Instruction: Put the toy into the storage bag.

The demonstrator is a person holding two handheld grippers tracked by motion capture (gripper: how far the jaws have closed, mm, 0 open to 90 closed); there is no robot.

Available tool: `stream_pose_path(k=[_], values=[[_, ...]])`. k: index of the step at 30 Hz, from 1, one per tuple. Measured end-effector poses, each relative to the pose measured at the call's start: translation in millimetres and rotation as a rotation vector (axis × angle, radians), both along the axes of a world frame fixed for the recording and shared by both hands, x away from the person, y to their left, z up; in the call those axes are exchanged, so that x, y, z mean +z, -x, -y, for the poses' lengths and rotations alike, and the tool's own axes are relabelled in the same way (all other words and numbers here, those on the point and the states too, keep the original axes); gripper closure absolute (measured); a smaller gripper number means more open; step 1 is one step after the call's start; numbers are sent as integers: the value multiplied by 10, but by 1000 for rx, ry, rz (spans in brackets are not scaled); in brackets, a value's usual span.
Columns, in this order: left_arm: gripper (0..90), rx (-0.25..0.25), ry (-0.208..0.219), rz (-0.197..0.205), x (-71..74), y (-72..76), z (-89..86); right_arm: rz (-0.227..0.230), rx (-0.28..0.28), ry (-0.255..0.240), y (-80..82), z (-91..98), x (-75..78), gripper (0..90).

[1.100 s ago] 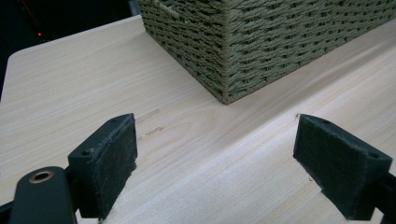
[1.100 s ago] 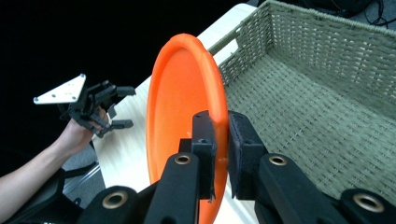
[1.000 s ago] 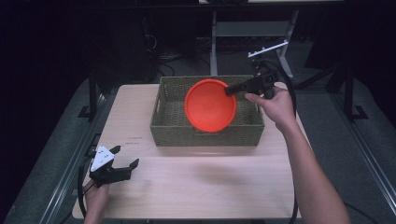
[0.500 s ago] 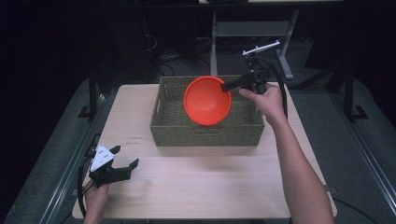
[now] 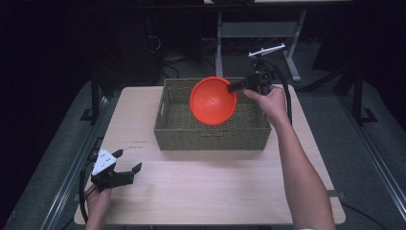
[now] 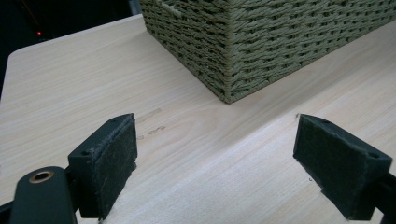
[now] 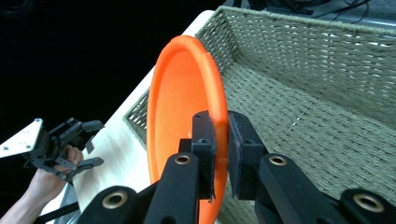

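Jaws of right gripper (image 5: pixel 234 87) are clamping orange bowl (image 5: pixel 213 100) rim, hovering over wicker basket (image 5: pixel 210 134); left gripper (image 5: pixel 125 164), jaws apart, is resting at table's (image 5: pixel 210 187) 8 o'clock.

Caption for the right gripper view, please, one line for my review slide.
Right gripper clamps the rim of an orange bowl, held on edge above a woven basket.

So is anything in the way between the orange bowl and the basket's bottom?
Nothing visible is. The right hand-held gripper holds the orange bowl on edge over the basket, whose floor below looks bare.
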State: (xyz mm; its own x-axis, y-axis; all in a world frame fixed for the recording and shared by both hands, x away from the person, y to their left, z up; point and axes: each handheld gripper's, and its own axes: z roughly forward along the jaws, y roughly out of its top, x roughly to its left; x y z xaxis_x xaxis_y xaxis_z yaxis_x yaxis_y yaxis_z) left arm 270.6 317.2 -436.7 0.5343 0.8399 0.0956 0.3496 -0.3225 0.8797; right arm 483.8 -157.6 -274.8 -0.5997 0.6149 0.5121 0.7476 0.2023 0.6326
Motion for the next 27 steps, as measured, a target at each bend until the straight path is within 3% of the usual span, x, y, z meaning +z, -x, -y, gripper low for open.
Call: stream_pose_path(k=[5,19,27], values=[[130,0,12,20,0,8,12,-16,-28,4,-73,25,-76,818],[130,0,-4,12,-4,14,19,-55,-106,7,-235,24,-266,817],[130,8,5,15,1,14,13,-64,-103,40,-295,-2,-339,817]])
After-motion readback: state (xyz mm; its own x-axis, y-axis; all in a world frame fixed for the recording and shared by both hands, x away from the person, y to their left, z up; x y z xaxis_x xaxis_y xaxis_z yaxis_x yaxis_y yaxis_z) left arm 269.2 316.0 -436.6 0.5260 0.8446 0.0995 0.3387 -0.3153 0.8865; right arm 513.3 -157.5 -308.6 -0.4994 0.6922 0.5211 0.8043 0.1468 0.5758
